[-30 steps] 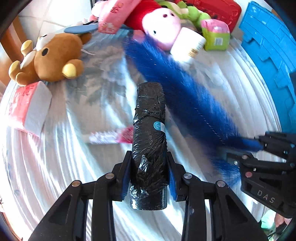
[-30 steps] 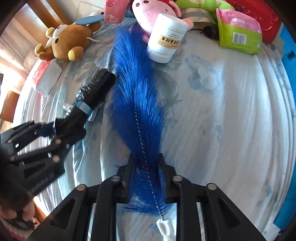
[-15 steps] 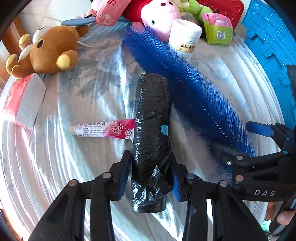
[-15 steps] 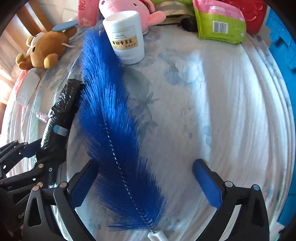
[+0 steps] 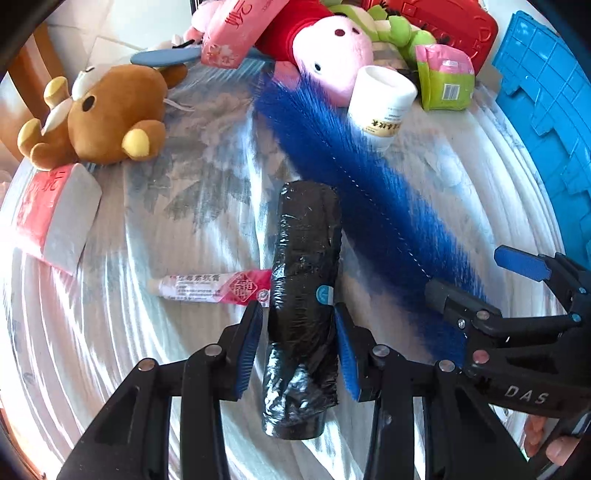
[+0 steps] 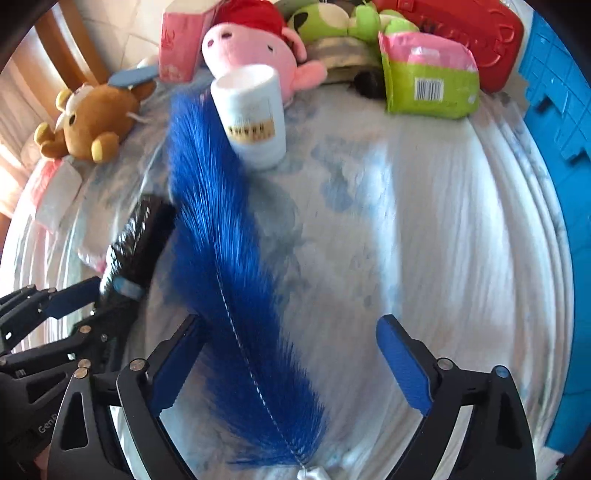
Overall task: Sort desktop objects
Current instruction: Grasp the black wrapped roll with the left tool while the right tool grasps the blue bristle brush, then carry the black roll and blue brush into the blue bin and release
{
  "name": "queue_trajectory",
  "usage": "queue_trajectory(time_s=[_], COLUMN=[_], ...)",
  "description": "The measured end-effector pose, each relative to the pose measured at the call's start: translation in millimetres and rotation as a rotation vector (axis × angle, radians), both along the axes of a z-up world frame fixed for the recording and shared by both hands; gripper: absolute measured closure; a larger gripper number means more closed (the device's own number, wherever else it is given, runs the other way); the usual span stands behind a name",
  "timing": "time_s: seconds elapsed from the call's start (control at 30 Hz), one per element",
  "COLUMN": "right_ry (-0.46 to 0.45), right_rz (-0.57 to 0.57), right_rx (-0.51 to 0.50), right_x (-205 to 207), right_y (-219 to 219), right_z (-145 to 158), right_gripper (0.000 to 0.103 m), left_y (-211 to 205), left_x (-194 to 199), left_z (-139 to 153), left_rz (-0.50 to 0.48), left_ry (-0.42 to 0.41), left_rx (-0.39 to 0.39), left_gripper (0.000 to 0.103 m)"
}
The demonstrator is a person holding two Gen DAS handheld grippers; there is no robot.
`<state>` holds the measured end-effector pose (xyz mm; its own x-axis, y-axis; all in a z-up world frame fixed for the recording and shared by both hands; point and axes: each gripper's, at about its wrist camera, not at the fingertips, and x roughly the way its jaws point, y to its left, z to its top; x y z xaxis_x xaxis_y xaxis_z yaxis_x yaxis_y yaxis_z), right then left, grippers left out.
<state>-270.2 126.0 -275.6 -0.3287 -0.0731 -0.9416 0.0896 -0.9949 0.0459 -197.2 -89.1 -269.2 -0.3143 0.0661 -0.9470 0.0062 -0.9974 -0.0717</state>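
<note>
My left gripper point(image 5: 298, 308) is shut on a black plastic-wrapped roll point(image 5: 306, 258), its pads on both sides of the lower half. The roll points away from me and lies across one end of a pink-and-white tube point(image 5: 207, 288). A long blue bristle brush point(image 6: 221, 258) lies on the white cloth, running from the white jar point(image 6: 255, 122) down to my right gripper point(image 6: 291, 325). That gripper is open with its jaws closing. The brush lies loose between them, with its bristles against the left finger point(image 6: 177, 362). In the left wrist view the right gripper point(image 5: 469, 273) stands at the brush's near end.
A brown bear plush point(image 5: 107, 118) and a tissue pack point(image 5: 48, 214) lie at the left. At the back are a pink pig plush point(image 5: 332, 51), a green-and-pink packet point(image 5: 447, 81) and a red case point(image 5: 454, 26). A blue crate point(image 5: 546, 92) stands along the right edge.
My right gripper was shut on the brush a second ago; it has opened wide and let the brush go onto the cloth. The left gripper still holds the roll, its pads slightly wider.
</note>
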Motion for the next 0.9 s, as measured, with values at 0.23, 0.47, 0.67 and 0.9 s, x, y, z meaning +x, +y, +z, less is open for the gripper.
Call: queue_trajectory(time_s=[0.23,0.47,0.67,0.9], right_ry=[-0.021,0.025,0.091,0.223], right_rz=[0.051,0.145,0.184,0.193], right_rx=[-0.005,0.078,0.044,0.003], right_x=[-15.3,-7.2,8.5,43.2], right_y=[-14.8,-49.1,-50.1,-27.3], right_z=[-8.7,1.7,36.0,94.7], right_gripper=[0.037,0.081,0.086,0.087], left_y=[3.7,-1.2,-27.8,-25.5], left_x=[4.5,14.8,22.6,39.5], left_z=[-4.5,3.1,28.5,83.1], left_rz=[-0.040,-0.017,0.010,0.043], left_ry=[0.045,0.067,0.151,0.285], left_rx=[-0.060,-0.063,-0.072,-0.087], left_gripper=[0.068,0.070,0.070,0.070])
